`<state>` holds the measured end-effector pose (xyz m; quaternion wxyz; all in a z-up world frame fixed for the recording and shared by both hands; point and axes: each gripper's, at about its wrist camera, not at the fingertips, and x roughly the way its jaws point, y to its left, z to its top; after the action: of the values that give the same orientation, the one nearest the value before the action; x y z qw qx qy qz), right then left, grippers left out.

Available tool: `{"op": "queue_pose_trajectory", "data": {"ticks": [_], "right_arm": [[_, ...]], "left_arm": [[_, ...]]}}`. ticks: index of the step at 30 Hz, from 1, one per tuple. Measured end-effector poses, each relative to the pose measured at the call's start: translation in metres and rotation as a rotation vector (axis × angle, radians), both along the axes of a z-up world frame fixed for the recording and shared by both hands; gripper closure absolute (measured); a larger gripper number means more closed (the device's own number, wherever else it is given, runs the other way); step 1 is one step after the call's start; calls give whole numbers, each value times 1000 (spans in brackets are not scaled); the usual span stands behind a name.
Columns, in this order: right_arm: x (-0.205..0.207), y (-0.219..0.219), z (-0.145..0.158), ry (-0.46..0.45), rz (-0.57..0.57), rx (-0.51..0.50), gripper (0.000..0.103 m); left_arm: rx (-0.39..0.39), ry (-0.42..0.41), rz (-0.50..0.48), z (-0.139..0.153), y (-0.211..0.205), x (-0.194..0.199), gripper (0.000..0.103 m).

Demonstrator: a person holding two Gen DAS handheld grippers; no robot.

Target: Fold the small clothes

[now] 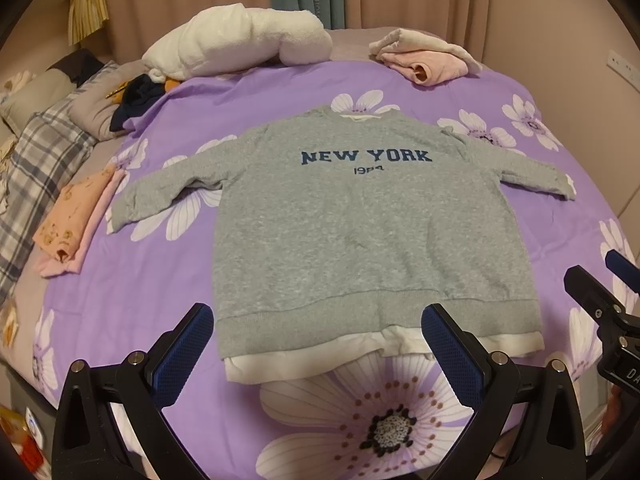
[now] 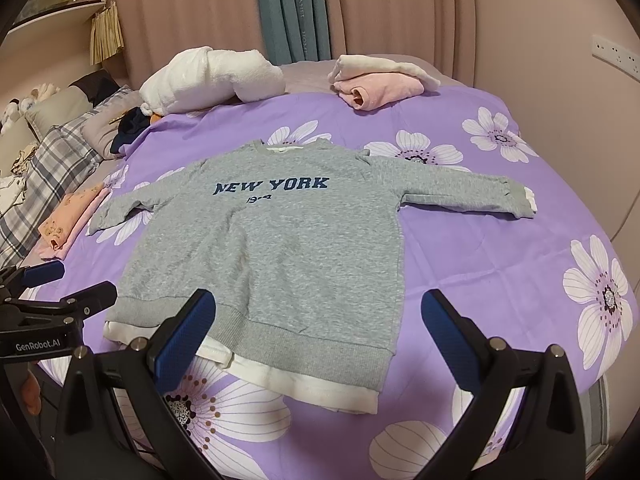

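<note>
A folded peach-and-pink garment (image 1: 76,220) lies at the left edge of a purple quilt printed with large white flowers (image 1: 280,88). At centre, a small grey long-sleeved sweatshirt lettered "NEW YORK" in navy (image 1: 360,224) is spread flat, front up, sleeves out to both sides, its white under-hem nearest the cameras. The left gripper (image 1: 318,354) hovers just short of that hem, blue-padded fingers (image 1: 184,356) spread wide and empty; the right gripper (image 2: 320,344), likewise agape (nothing between its fingers), hangs over the hem's right corner. At the far edge sit a rolled white fleece blanket (image 1: 240,40) and, further right, a folded pale-pink fleece top (image 1: 424,58).
</note>
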<state>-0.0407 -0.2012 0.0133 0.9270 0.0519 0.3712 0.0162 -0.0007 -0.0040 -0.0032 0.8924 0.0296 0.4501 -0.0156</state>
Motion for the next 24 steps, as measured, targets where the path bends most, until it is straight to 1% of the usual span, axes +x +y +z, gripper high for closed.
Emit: {"op": "queue_pose_trajectory", "data": {"ticks": [24], "right_arm": [[0, -5, 0, 0, -11, 4, 0]], "left_arm": [[5, -2, 5, -2, 1, 1, 0]]}}
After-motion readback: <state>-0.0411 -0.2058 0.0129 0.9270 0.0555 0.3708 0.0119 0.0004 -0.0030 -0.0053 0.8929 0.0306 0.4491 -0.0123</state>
